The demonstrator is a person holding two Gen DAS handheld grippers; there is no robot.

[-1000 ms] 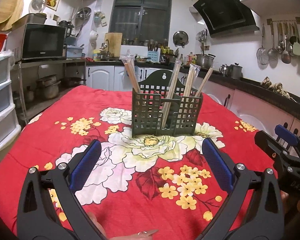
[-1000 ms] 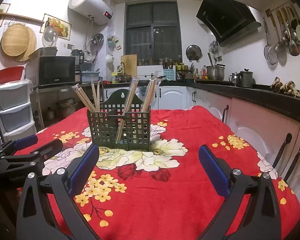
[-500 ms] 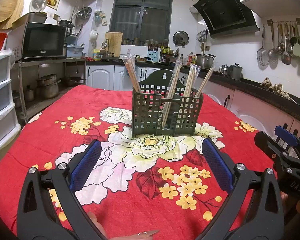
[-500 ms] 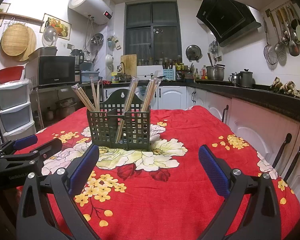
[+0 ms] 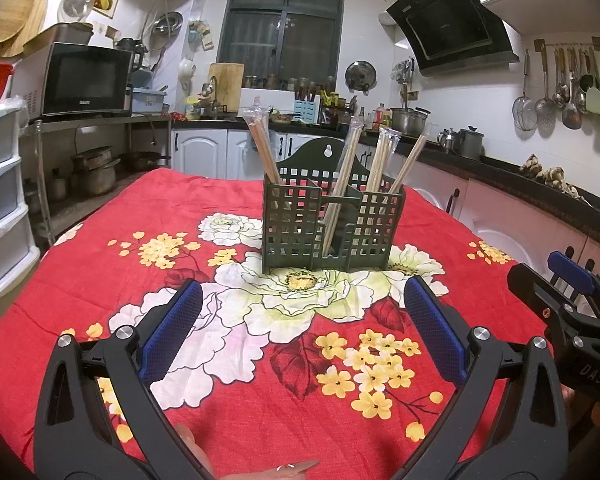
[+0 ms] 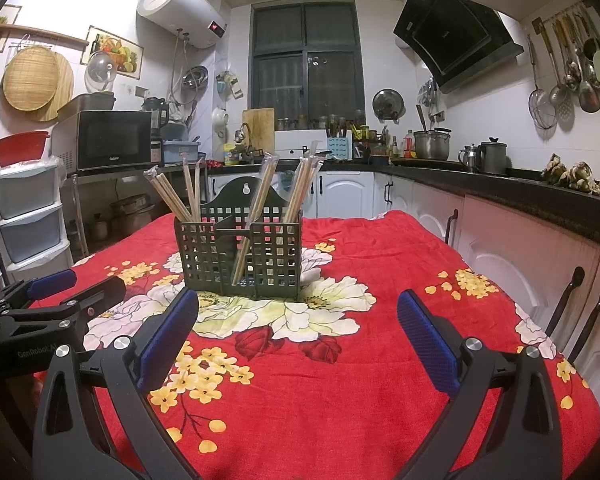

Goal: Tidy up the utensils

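The dark green plastic lattice utensil caddy (image 5: pixel 332 226) stands upright on the red floral tablecloth (image 5: pixel 228 384), set toward the far edge of the table and roughly centred between its left and right sides, resting partly on the large white flower print. The caddy has a raised arched back plate with a hanging hole and is divided into compartments by internal walls. Several pairs of wooden chopsticks in clear plastic sleeves (image 5: pixel 346 184) stand inside it, leaning at various angles: one bundle in the left compartment tilts left, one pair runs diagonally through the middle section, and further pairs rise from the right compartment. The right wrist view shows the same arrangement, with sleeved pairs fanned out of the caddy's left end and others in the centre and right. The left gripper (image 5: pixel 302 332) hovers over the near part of the table, its blue-padded fingers (image 5: pixel 172 332) spread wide apart and holding nothing, well apart from the caddy. The right gripper (image 6: pixel 298 342) is likewise over the near edge of the table, its jaws wide apart and empty. Each gripper appears at the margin of the other's view. A fingertip (image 5: pixel 296 469) of the person shows at the bottom edge of the left wrist view.
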